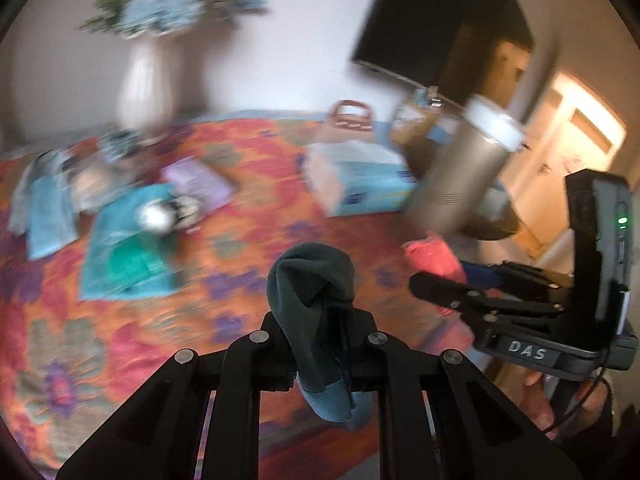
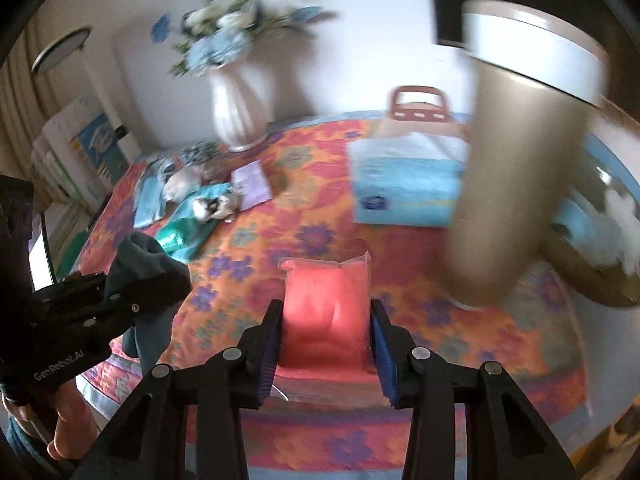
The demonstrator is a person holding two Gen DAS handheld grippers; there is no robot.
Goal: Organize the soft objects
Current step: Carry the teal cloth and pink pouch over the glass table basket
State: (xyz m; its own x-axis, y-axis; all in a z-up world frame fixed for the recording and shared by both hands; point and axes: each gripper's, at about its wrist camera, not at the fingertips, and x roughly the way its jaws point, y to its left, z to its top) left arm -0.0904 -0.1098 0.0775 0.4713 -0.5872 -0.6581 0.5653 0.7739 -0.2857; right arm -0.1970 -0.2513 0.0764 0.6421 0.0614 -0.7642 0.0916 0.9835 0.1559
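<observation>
The left tool [image 1: 320, 330] is squeezing a dark teal cloth [image 1: 312, 280]. Its two fingers are pressed tight together on the cloth. The top of the cloth is sticking up in a bunch above the fingers, and a lighter blue bit is hanging down below them. The cloth is being held up in the air over the bed [image 1: 120, 320], near its front edge.

The right tool [image 2: 324, 336] is gripping a pink soft pack [image 2: 326, 308] in clear wrap. The blue pads [image 2: 382, 350] are pushing on both sides of the pack. The pack is standing up between the fingers, also in the air above the front part of the bed. A hand [image 2: 68, 432] is showing under the left tool in the right camera view.

The bed is wearing a bright orange and pink cover with purple flowers. A tall tan bin [image 2: 516, 168] with a white top is standing near the right edge of the bed. Its picture is blurry. A blue and white pack [image 2: 404, 184] is lying toward the back of the bed, beside the bin. A pink basket [image 2: 418, 110] is sitting just behind that pack. A white vase [image 2: 236, 108] with blue flowers is standing at the back edge. Near the back left corner, some teal cloths [image 1: 128, 252], a small purple book [image 2: 252, 184] and a black and white soft toy [image 2: 214, 206] are lying close together.
</observation>
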